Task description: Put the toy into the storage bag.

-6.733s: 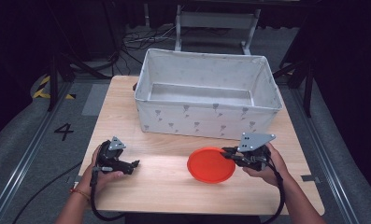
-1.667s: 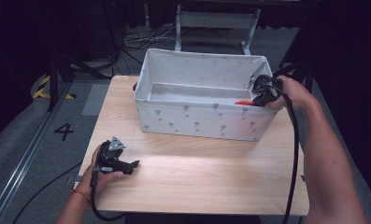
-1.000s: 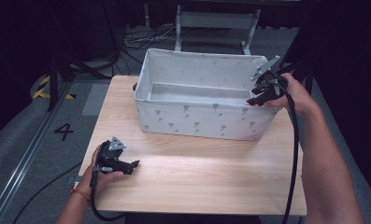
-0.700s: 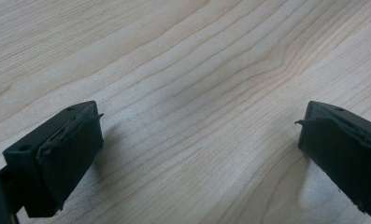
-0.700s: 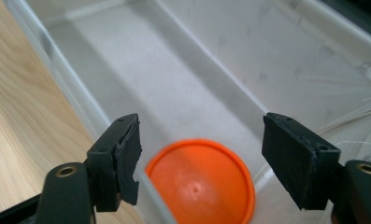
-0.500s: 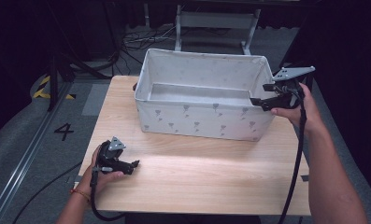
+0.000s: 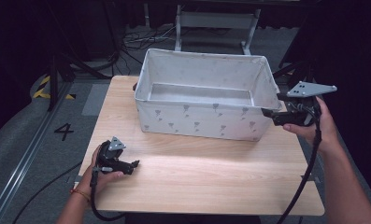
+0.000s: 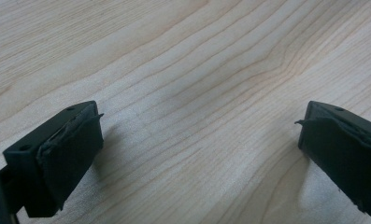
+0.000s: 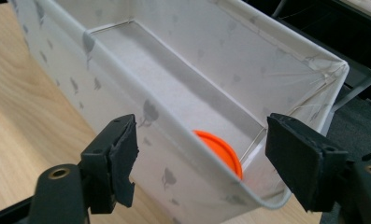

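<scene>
A white fabric bin (image 7: 206,122) with grey prints stands at the back of the wooden table (image 7: 211,177). An orange-red plate (image 9: 219,150) lies inside the bin (image 9: 141,112) at its right end, partly hidden by the near wall. My right gripper (image 7: 269,113) hangs open in the air just outside the bin's right end, with nothing between its jaws (image 9: 199,163). My left gripper (image 7: 134,164) rests on the table near the front left, open, its jaws (image 8: 199,140) wide apart over bare wood.
Beyond the table are dark floor, cables and a metal frame (image 7: 216,18). A floor rail and a painted number 4 (image 7: 64,131) lie to the left. Bare tabletop stretches in front of the bin.
My right gripper carried the orange-red plate from the table into the bin's right end, let it go and drew back to the right and outside. The left gripper has not moved.
</scene>
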`<state>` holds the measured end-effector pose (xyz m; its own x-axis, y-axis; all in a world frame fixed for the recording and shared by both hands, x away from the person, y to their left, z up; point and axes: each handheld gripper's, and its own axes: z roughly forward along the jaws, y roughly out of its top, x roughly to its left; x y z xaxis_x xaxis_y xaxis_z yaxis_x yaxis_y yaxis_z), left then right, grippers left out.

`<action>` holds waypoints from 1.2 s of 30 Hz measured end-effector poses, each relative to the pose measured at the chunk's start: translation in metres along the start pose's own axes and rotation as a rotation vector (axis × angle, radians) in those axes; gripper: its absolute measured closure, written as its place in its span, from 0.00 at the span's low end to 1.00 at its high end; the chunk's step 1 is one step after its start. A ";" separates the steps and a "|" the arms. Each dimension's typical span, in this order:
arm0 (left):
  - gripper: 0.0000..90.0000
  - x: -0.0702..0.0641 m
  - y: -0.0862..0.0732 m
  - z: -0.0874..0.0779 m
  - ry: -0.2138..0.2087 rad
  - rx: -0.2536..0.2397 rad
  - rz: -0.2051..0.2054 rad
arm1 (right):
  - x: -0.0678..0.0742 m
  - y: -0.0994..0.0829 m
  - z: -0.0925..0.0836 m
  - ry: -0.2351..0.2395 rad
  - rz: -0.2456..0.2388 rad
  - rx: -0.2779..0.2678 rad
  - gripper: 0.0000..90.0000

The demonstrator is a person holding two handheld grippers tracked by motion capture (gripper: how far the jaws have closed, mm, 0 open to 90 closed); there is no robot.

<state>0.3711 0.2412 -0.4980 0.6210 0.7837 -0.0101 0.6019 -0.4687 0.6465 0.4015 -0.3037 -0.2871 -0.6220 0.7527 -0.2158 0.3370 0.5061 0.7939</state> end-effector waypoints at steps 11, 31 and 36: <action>0.01 0.000 0.000 0.000 0.000 -0.001 -0.001 | 0.018 -0.023 -0.018 -0.043 -0.047 -0.003 0.29; 0.01 0.000 0.000 0.000 0.000 -0.001 0.000 | 0.042 -0.083 -0.014 -0.066 -0.135 0.094 0.28; 0.01 0.000 0.000 0.000 0.000 -0.001 -0.001 | 0.042 -0.103 -0.006 -0.049 -0.146 0.128 0.26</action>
<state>0.3708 0.2411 -0.4981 0.6206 0.7841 -0.0105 0.6017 -0.4676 0.6475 0.3364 -0.3265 -0.3745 -0.6365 0.6855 -0.3535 0.3351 0.6586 0.6738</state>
